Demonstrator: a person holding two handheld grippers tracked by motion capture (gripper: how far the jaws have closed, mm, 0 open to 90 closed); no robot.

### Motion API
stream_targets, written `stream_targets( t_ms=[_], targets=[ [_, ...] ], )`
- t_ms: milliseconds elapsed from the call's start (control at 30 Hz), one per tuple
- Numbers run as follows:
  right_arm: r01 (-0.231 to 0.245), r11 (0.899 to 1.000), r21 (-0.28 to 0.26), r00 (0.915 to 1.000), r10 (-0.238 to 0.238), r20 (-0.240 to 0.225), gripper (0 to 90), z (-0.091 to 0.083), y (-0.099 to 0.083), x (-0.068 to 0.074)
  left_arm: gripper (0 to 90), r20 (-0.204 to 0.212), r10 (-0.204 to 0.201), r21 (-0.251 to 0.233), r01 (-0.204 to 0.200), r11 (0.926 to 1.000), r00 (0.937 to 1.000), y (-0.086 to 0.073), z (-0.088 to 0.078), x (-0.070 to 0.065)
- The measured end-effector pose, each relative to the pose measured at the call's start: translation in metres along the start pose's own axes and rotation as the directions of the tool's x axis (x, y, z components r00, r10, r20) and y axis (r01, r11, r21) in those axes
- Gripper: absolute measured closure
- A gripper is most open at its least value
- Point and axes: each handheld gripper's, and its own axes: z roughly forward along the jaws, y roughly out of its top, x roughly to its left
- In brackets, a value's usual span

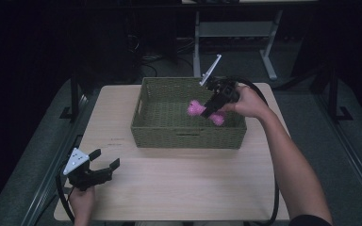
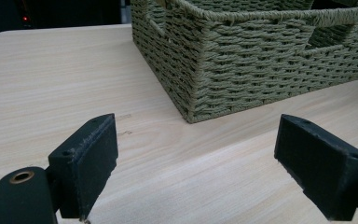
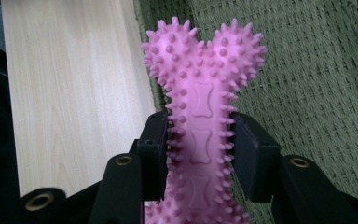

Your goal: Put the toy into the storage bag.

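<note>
Right gripper was clamped on the pink spiked bone toy, pads pressing both sides of its narrow shaft (right gripper view showed it cleanly: toy upright between the jaws, knobbed end pointing away from the camera). In the high view the toy sat over the inside of the green woven basket, right half, with one knob left of the gripper and the other below it; couldn't tell if it touched the basket floor. Person's right hand reached in over the basket's right rim. Basket stood at the far middle of the light wood counter. Left gripper was at the near left corner of the counter, jaws spread wide, nothing between them, well apart from the basket. Left gripper view looked along those jaws at bare counter and the basket's near corner, handle cutout visible on one wall. Left hand held that gripper low, near the counter edge.
</note>
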Motion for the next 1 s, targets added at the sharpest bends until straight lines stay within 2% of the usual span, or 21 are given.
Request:
stream_targets(
  t_ms=[567,1000],
  targets=[
    [-0.043,0.999,0.025,0.9989,0.043,-0.016,58.0,0.02,-0.002,-0.024,12.8,0.0,-0.002,-0.002,0.002,1.0,1.0,0.0,0.0,0.0],
    [-0.053,0.997,0.062,0.9984,0.054,-0.015,58.0,0.036,0.0,-0.03,12.8,0.001,-0.002,-0.002,0.002,1.0,1.0,0.0,-0.001,0.0]
  ],
)
